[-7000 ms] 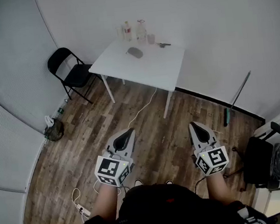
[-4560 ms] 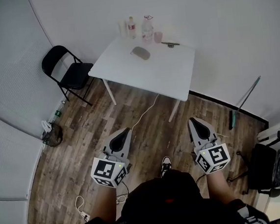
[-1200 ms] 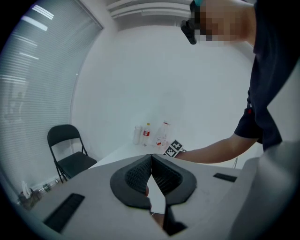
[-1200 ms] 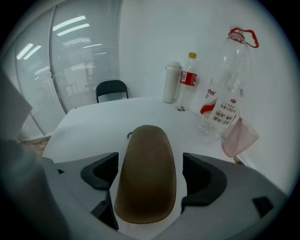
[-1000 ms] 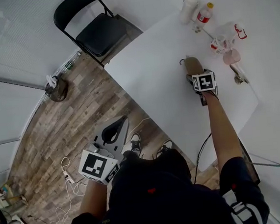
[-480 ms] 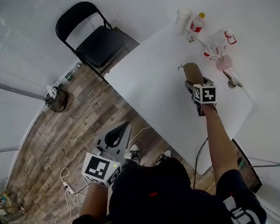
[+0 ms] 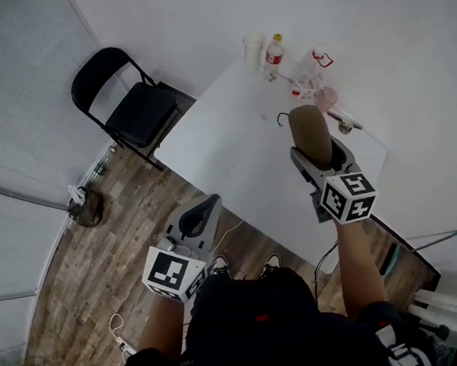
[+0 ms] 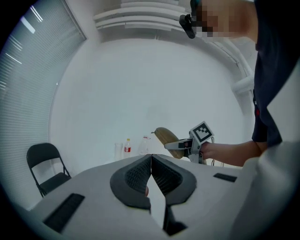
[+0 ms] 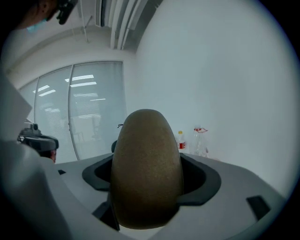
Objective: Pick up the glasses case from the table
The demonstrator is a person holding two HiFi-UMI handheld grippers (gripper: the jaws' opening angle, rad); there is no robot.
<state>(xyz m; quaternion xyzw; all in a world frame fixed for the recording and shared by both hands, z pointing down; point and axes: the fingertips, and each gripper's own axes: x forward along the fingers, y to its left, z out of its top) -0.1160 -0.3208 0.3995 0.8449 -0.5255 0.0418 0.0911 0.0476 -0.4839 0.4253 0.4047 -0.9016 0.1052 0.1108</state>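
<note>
Nothing legible: the print on the red-labelled bottle (image 7: 273,54) is too small to read.

White wall (image 7: 196,12) is running behind the white table (image 7: 216,139), whose far edge is sitting close to it. Slatted blinds (image 7: 4,103) are covering the glazed left side, and strip lights are reflecting in the panes (image 9: 91,110). Grey-brown wood-plank floor (image 7: 99,263) is showing below. Black folding chair (image 7: 137,114) is standing just off the table's left corner, near the blinds. Dark bag (image 7: 86,209) is lying at the foot of the blinds. White cable (image 7: 118,325) is trailing over the floor. Lighting is looking even and diffuse.
</note>
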